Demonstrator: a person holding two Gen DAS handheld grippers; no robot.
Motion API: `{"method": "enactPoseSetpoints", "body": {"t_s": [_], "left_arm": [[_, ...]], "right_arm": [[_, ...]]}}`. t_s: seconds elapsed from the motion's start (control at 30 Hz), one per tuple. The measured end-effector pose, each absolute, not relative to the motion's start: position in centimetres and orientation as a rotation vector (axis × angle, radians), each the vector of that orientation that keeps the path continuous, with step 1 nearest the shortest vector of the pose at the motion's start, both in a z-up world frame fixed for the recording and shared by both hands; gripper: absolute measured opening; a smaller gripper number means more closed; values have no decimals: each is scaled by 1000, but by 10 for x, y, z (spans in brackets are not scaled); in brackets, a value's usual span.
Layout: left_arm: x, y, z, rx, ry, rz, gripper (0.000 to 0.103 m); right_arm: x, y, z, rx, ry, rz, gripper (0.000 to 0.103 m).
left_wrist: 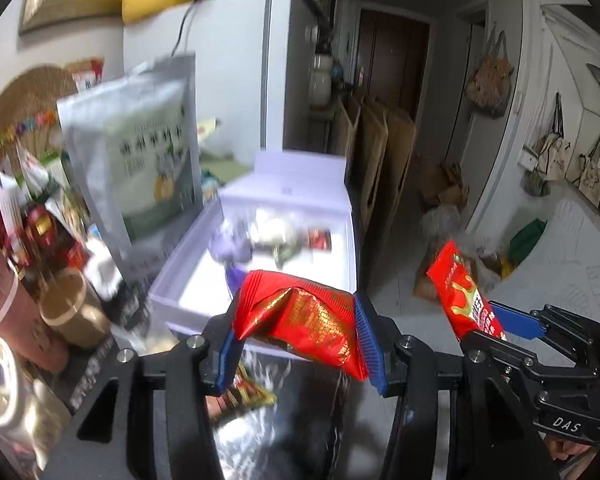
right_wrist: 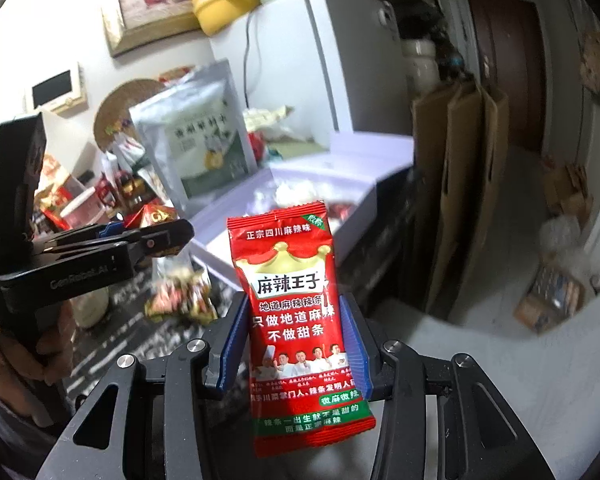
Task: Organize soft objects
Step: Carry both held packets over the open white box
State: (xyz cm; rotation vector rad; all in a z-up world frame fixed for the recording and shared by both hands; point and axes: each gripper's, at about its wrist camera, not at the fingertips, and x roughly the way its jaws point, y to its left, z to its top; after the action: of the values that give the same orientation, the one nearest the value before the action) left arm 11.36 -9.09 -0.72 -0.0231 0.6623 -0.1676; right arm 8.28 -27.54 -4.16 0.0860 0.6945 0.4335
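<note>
Progress partial: several soft packets already lodged in white box (left_wrist: 260,276). Crumpled red packet (left_wrist: 304,320) clamped crosswise in left gripper (left_wrist: 298,340), held above box's near edge. Red snack sachet (right_wrist: 296,320) pinched upright in right gripper (right_wrist: 294,344). Loose packets (right_wrist: 180,300) left on table, unsorted.

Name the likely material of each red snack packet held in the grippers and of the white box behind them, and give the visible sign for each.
Crumpled red packet in the left gripper: likely metallised plastic film; sharp creases, gold glints.
Upright red packet in the right gripper: glossy printed plastic film; crimped, serrated end seams.
White box: probably matte cardboard; flat stiff walls, folded lid.
</note>
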Motion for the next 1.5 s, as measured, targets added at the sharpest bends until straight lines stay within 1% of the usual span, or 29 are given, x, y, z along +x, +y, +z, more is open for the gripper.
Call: {"method": "enactPoseSetpoints", "body": {"t_s": [0.2,0.4,0.73,1.03,1.27,1.5], "left_arm": [[129,-84,22,-24,589,-158,50],[161,-78,40,1,551,-135,50],[226,-73,40,11,558,-125,50],[278,-74,19,42,613,-122,50],[307,-73,-11,36,708,-126,50],[320,-74,-41,47,788,-120,50]], "right_arm": [[101,-264,-7,86,611,473,44],[130,-253,13,74,562,497,44],[195,-245,20,38,548,466,44],[250,-240,5,18,589,440,44],[279,-233,-21,0,659,442,44],[297,-227,-49,-2,735,441,44]]}}
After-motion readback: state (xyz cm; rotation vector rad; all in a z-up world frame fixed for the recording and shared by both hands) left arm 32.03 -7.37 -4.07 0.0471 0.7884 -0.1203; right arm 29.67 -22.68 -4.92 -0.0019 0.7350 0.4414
